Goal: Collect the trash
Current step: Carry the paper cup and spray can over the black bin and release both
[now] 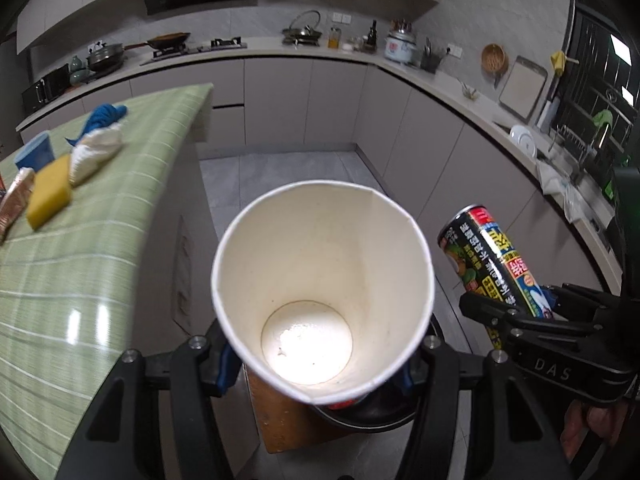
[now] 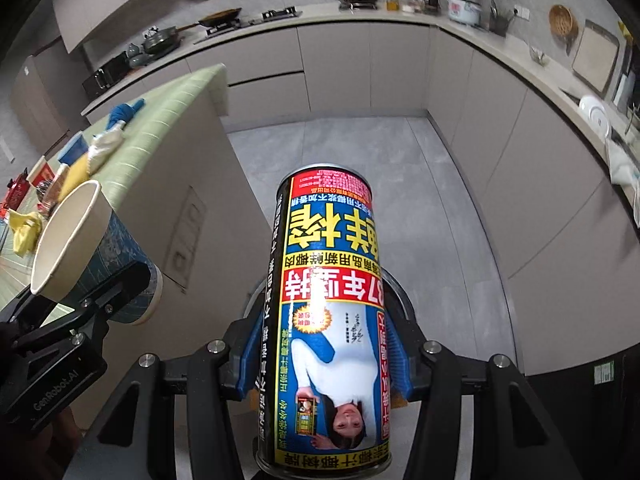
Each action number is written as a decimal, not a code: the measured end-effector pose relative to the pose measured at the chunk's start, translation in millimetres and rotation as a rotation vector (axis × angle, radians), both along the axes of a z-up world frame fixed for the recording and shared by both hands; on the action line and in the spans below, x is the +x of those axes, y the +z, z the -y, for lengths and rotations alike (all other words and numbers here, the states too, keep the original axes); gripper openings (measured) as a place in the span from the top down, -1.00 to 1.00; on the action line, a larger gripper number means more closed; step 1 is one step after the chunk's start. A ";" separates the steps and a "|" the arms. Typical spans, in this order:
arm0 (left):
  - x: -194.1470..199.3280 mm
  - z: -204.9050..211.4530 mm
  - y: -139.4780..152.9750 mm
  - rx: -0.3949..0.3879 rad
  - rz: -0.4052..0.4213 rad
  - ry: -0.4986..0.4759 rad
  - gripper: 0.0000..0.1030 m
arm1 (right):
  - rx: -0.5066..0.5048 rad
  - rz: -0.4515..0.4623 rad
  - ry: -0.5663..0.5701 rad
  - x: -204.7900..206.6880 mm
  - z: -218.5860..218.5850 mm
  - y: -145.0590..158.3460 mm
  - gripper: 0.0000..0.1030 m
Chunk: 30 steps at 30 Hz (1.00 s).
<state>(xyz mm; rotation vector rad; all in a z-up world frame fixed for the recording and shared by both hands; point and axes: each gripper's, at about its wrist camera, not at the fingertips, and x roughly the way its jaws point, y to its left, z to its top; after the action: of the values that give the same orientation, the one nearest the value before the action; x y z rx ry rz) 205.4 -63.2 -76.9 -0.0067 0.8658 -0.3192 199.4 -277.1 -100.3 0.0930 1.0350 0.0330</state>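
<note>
Left gripper (image 1: pixel 316 364): clenched on the paper cup (image 1: pixel 320 280), its blue pads pressing the cup's lower wall from both sides.
Paper cup: white inside, blue-patterned outside, empty, with its mouth tipped toward the left wrist camera; it is carried in the air off the edge of the desk (image 1: pixel 120 200), over the grey floor.
Right gripper (image 2: pixel 324 360): grasping the can (image 2: pixel 328 312), blue pads on either side of its body.
Can: tall, black with red, yellow and blue printing, held lengthwise along the gripper's fingers; it is well off the desk, just beside the paper cup on the side away from the desk.
Desk: covered in a green striped cloth.
Yellow sponge (image 1: pixel 50 190): lying on the desk, near its edge.
White and blue cloth bundle (image 1: pixel 98 142): on the desk, touching the sponge's far end.
Blue cup (image 1: pixel 36 152): on the desk, just beyond the sponge.
Black round rim (image 1: pixel 360 416): on the floor beside the desk, directly under the paper cup; mostly hidden, so what it is cannot be told.
Person's hand (image 1: pixel 592 428): partly seen behind the right gripper.
</note>
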 end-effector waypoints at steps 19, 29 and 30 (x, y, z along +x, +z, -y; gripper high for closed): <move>8.0 35.8 -97.4 -0.013 -0.223 0.066 -0.17 | -0.056 -0.170 0.198 15.5 12.7 -131.3 -0.06; 17.1 57.6 -122.0 0.021 -0.258 0.085 -0.81 | -0.189 -0.112 0.320 21.0 19.6 -157.4 -0.96; 16.3 59.2 -118.7 0.038 -0.255 0.082 -0.81 | -0.183 -0.110 0.306 21.4 22.4 -154.5 -0.96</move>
<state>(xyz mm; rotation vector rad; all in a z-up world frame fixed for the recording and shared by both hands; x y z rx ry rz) 221.8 -122.4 -195.6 -0.0485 1.1209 -0.2277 220.8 -299.5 -254.8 -0.2323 1.1506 0.2127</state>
